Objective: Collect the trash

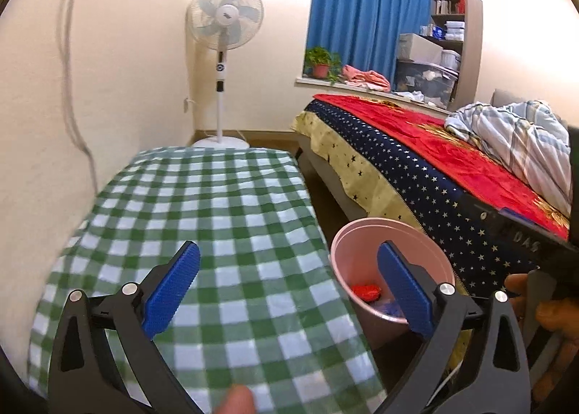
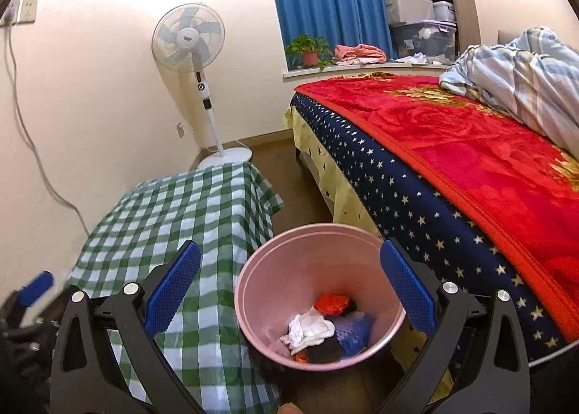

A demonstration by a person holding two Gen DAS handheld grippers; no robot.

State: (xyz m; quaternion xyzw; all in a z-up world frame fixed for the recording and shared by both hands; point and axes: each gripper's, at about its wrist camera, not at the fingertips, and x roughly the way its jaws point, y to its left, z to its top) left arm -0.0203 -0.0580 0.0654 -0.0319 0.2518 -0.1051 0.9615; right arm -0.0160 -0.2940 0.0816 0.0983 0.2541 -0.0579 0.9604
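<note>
A pink bin (image 2: 253,291) stands on the floor between the checked table and the bed. It holds crumpled trash (image 2: 325,327): red, white, blue and dark pieces. It also shows in the left wrist view (image 1: 353,254) with a red scrap inside. My right gripper (image 2: 289,291) is open and empty, above the bin's mouth. My left gripper (image 1: 289,291) is open and empty, over the table's near right edge, beside the bin. The left gripper's blue pad also shows at the far left of the right wrist view (image 2: 34,287).
A green-and-white checked cloth covers the table (image 1: 202,204), also in the right wrist view (image 2: 173,211). A bed (image 2: 452,160) with a red blanket stands on the right. A standing fan (image 2: 188,37) is in the corner. A cable (image 2: 21,117) hangs on the left wall.
</note>
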